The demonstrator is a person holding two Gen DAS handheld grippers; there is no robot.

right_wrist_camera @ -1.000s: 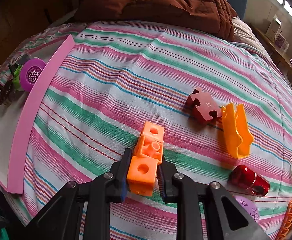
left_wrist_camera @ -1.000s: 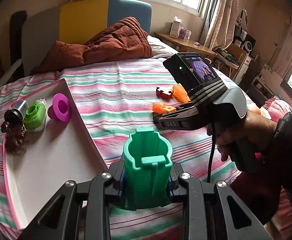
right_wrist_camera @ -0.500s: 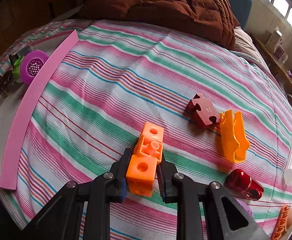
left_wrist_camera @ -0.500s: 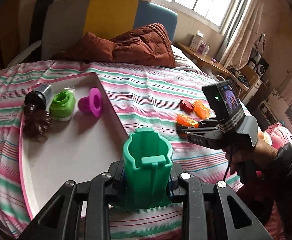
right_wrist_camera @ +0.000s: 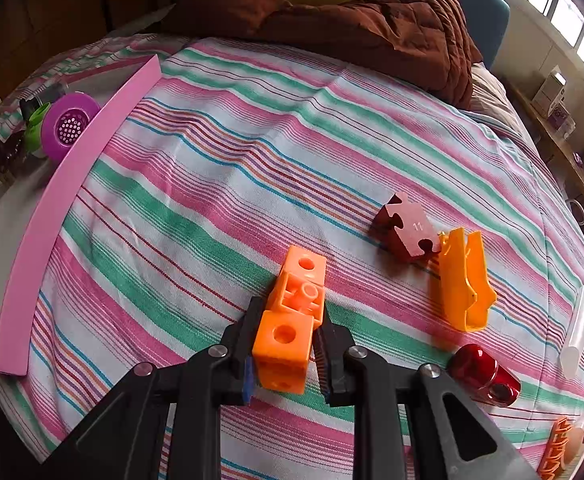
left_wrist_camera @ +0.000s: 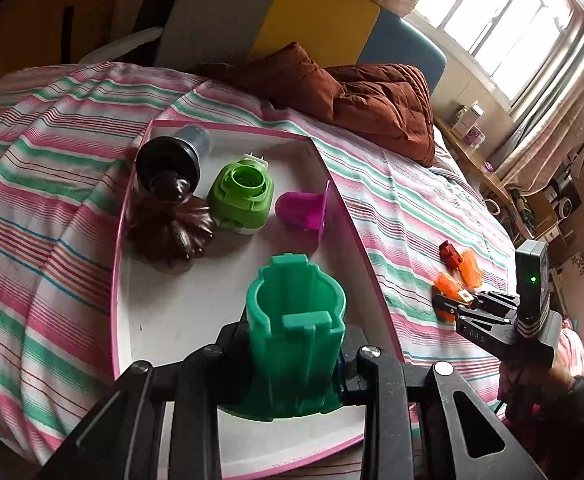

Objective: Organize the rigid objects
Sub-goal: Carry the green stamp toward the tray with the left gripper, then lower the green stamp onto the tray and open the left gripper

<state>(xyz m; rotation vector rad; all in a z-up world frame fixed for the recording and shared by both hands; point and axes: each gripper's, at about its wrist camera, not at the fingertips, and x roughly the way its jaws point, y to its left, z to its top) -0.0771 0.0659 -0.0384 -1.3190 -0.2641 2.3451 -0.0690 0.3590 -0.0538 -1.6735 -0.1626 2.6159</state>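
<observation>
Green plastic cup-shaped holder (left_wrist_camera: 296,320), upright, mouth toward twelve o'clock, clamped in downward-tilted left gripper (left_wrist_camera: 292,364); right gripper (right_wrist_camera: 283,344) clamps orange block strip (right_wrist_camera: 292,312), long axis twelve-to-six.

The tray's (left_wrist_camera: 334,216) far end is crowded: a dark cup (left_wrist_camera: 167,162), a brown fluted mould (left_wrist_camera: 169,230), a lime green part (left_wrist_camera: 240,194) and a magenta funnel (left_wrist_camera: 304,210) stand in a row across it. Its near white floor lies bare and open from above (only the raised pink rim bounds it). On the bedspread (right_wrist_camera: 219,168), the wide stretch between the tray's right rim and the red puzzle piece (right_wrist_camera: 410,228) is free; toward the right edge an orange clip (right_wrist_camera: 464,280), a red cap (right_wrist_camera: 484,374) and a clear tube (right_wrist_camera: 578,330) sit near one another.
</observation>
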